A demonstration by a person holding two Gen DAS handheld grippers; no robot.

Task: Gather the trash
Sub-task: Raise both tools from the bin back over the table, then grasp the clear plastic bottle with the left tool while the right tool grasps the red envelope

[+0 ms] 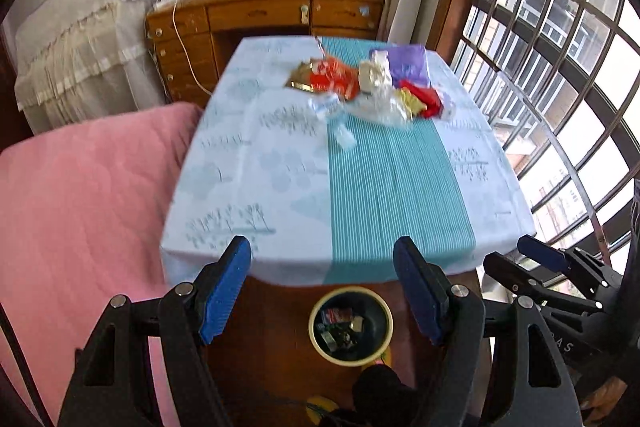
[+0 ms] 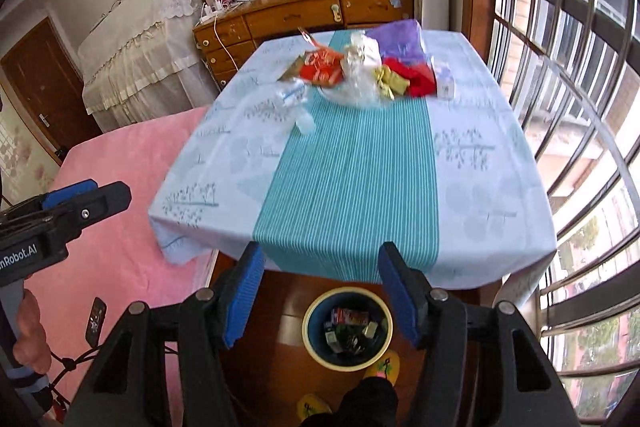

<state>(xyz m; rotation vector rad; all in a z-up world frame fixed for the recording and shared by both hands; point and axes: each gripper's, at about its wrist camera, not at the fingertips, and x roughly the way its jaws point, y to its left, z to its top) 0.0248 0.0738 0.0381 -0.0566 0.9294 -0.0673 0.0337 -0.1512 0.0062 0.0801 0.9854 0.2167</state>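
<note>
A heap of trash lies at the far end of the cloth-covered table (image 1: pixel 280 187): an orange wrapper (image 1: pixel 334 79), a clear plastic bottle (image 1: pixel 326 105), a purple bag (image 1: pixel 404 63), red wrappers (image 1: pixel 422 95) and a crumpled clear bag (image 1: pixel 384 107). The same heap, with its orange wrapper (image 2: pixel 322 67) and bottle (image 2: pixel 294 93), shows in the right wrist view. On the floor below the table's near edge stands a yellow-rimmed bin (image 1: pixel 311 327) (image 2: pixel 306 327) holding several wrappers. My left gripper (image 1: pixel 322 255) hangs open and empty above the bin. Beside it my right gripper (image 2: pixel 320 259) is also open and empty.
A pink bed (image 1: pixel 80 207) borders the table on the left, with a remote (image 2: pixel 96 321) on it. A barred window (image 1: pixel 560 67) runs along the right. A wooden desk (image 1: pixel 260 11) stands behind the table. Yellow slippers (image 2: pixel 384 367) and a dark trouser leg are beside the bin.
</note>
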